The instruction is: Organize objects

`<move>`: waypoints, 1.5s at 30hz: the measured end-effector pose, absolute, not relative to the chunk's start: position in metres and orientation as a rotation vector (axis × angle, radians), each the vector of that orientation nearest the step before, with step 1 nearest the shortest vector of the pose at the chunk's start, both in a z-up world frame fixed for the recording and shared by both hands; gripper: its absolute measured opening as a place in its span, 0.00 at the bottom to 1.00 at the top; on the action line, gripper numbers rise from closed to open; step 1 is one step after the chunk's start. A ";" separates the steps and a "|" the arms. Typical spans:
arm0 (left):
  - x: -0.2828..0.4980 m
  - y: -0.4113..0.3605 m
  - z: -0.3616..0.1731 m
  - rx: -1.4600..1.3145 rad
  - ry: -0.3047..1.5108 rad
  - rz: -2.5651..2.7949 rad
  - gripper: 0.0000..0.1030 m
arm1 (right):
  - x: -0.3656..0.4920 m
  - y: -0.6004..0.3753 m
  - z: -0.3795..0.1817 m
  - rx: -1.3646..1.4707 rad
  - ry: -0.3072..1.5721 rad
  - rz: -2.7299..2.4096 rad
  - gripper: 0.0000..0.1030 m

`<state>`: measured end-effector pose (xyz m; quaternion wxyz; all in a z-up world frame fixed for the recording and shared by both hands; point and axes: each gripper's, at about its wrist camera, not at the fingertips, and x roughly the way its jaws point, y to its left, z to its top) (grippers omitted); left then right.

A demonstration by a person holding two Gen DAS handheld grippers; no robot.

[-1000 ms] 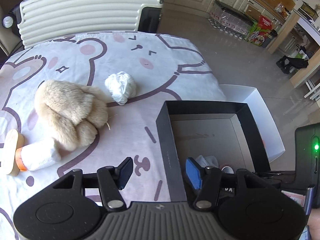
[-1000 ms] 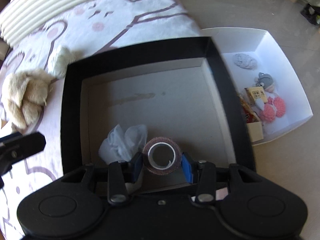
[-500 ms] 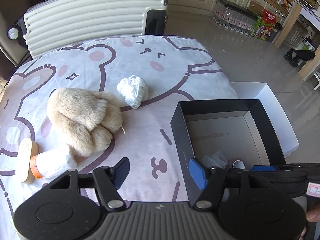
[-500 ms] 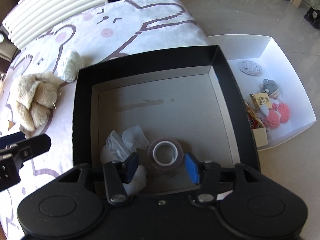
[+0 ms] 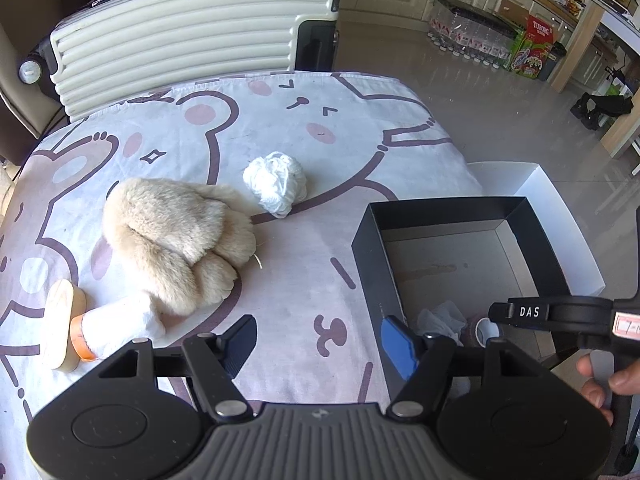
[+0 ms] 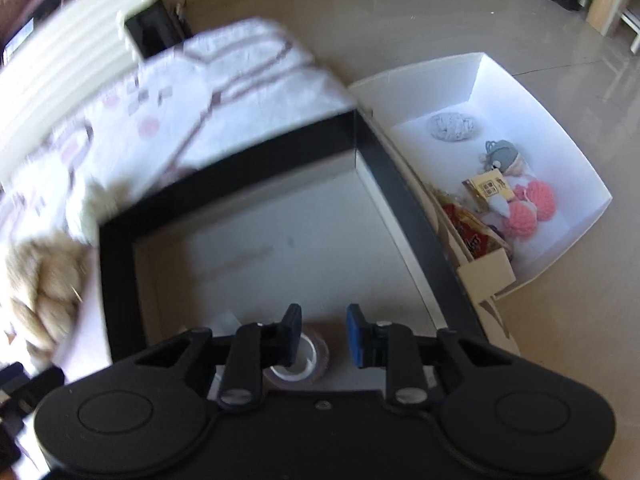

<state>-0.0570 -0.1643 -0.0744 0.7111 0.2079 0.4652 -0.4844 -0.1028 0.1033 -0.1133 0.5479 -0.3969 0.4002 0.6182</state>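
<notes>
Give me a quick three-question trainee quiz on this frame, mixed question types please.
1. True or false: the right gripper grips the tape roll.
2. The tape roll lies in: A) black box B) white box C) on the tablecloth.
3. Which white item lies beside the plush toy?

Key: 1 false, jaws open; 2 A; 3 ball of yarn.

We see matt black card on the box point(image 5: 536, 220), shaggy beige fur on the plush toy point(image 5: 176, 240), printed cloth on the bedsheet point(image 5: 320, 128), ribbed glossy plastic on the suitcase point(image 5: 180, 36), matt plastic on both grippers.
</notes>
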 end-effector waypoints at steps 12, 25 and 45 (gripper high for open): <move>-0.066 -0.163 -0.075 0.516 1.005 -1.101 0.67 | -0.110 0.095 -0.109 -1.029 1.012 1.545 0.24; -0.064 -0.166 -0.081 0.552 1.007 -1.117 0.67 | -0.094 0.107 -0.113 -0.963 0.985 1.412 0.20; -0.079 -0.163 -0.070 0.631 0.944 -1.240 0.67 | -0.083 0.081 -0.067 -0.923 0.957 1.489 0.26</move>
